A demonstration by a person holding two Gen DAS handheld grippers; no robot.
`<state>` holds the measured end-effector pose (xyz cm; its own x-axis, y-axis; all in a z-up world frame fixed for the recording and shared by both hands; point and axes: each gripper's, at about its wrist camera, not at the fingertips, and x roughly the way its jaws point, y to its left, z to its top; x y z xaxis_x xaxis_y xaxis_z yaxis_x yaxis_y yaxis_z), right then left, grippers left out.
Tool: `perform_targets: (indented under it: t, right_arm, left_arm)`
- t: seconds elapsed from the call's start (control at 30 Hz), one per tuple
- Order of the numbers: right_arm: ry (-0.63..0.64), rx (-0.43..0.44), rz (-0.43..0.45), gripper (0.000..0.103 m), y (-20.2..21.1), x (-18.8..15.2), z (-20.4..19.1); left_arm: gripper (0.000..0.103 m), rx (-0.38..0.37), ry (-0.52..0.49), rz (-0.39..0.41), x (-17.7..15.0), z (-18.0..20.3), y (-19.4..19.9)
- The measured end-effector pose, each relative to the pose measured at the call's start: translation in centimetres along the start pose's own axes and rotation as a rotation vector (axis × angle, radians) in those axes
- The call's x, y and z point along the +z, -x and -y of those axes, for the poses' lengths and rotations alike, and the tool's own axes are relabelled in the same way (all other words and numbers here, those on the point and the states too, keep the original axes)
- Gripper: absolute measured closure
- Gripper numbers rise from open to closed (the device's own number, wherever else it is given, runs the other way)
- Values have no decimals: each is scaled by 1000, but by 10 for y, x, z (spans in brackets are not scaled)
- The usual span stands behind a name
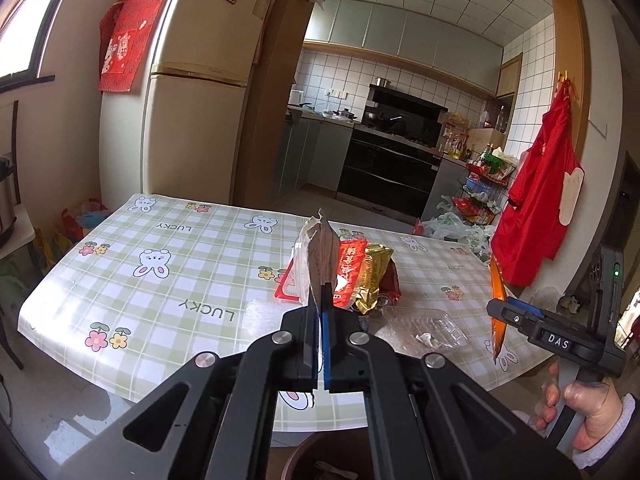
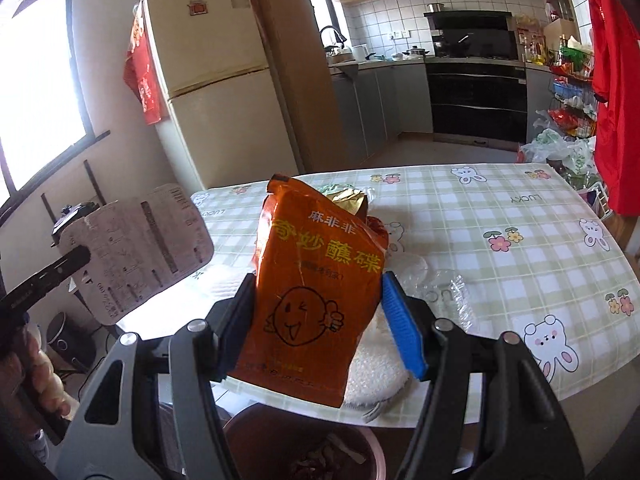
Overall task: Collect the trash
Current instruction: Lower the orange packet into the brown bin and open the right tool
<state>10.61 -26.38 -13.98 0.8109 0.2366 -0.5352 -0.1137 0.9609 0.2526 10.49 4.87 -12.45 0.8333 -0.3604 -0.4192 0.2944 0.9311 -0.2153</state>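
Observation:
My left gripper (image 1: 320,300) is shut on a flat grey-brown printed wrapper (image 1: 322,252), held edge-on above the table; the same wrapper shows flat in the right wrist view (image 2: 140,252). My right gripper (image 2: 320,292) has its jaws open wide, with an orange snack bag (image 2: 316,296) standing between them; in the left wrist view the bag (image 1: 498,300) hangs edge-on at that gripper (image 1: 516,316). A brown trash bin (image 2: 300,444) sits below the table edge, under both grippers, and shows in the left wrist view too (image 1: 320,464).
The checked tablecloth (image 1: 160,280) carries a red wrapper (image 1: 352,268), a gold bag (image 1: 372,276), a clear plastic tray (image 1: 424,328) and bubble wrap (image 2: 376,360). A fridge (image 1: 192,100) stands behind. Bags of clutter (image 1: 456,228) lie past the far edge.

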Motion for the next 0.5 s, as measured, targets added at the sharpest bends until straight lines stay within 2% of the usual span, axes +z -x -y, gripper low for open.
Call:
perform_targets:
  t: [0.17,0.5]
  right_arm:
    - [36,44,-9,40,23,-16,-15]
    - [43,86,-12,40,58,-38,-31]
  left_arm:
    - [101,-5,-28,12,-2,13,20]
    - [101,-12,-14,47,-10,26,62]
